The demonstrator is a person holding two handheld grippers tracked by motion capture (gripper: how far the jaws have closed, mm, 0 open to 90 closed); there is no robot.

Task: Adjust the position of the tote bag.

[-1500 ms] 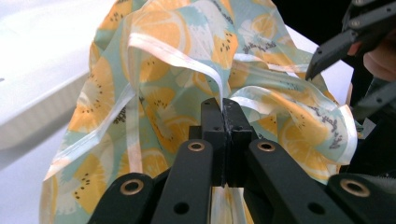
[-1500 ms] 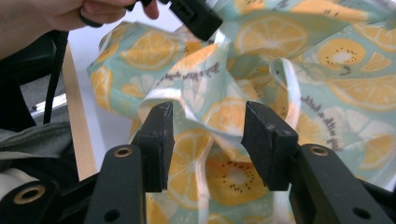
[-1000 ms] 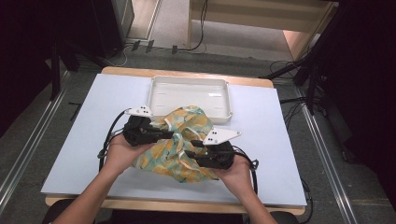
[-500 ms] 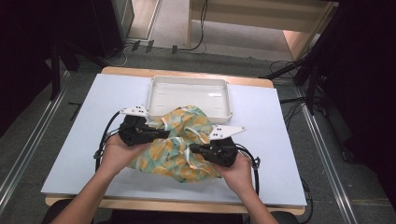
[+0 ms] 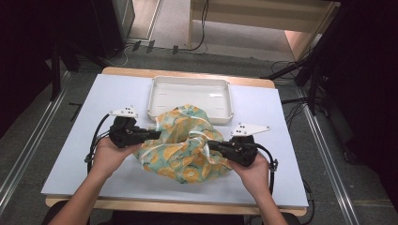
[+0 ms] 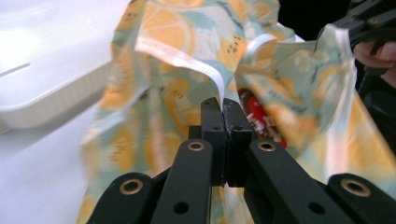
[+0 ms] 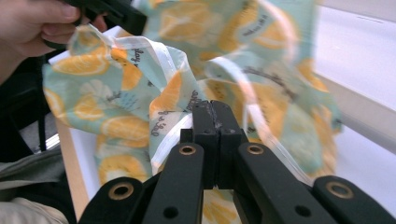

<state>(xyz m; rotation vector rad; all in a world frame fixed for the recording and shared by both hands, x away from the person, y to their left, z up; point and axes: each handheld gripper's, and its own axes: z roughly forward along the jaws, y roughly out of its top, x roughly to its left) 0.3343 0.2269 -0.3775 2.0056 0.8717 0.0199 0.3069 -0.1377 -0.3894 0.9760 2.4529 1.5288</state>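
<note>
On the bench (image 5: 70, 154), below the white tray (image 5: 190, 96), an orange-print bag (image 5: 185, 145) lies crumpled. Left tool (image 5: 157, 135) and right tool (image 5: 211, 145) face inward, each clamped on the bag's edge.

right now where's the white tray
In the high view the white tray sits at the table's far middle, just behind the orange-print cloth, whose far edge overlaps the tray's near rim.

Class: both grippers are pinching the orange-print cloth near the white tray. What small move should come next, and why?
Probably draw the two grippers apart. The left gripper and right gripper are each shut on a white-trimmed edge of the cloth, which lies crumpled in front of the tray; spreading would open it flat.
</note>
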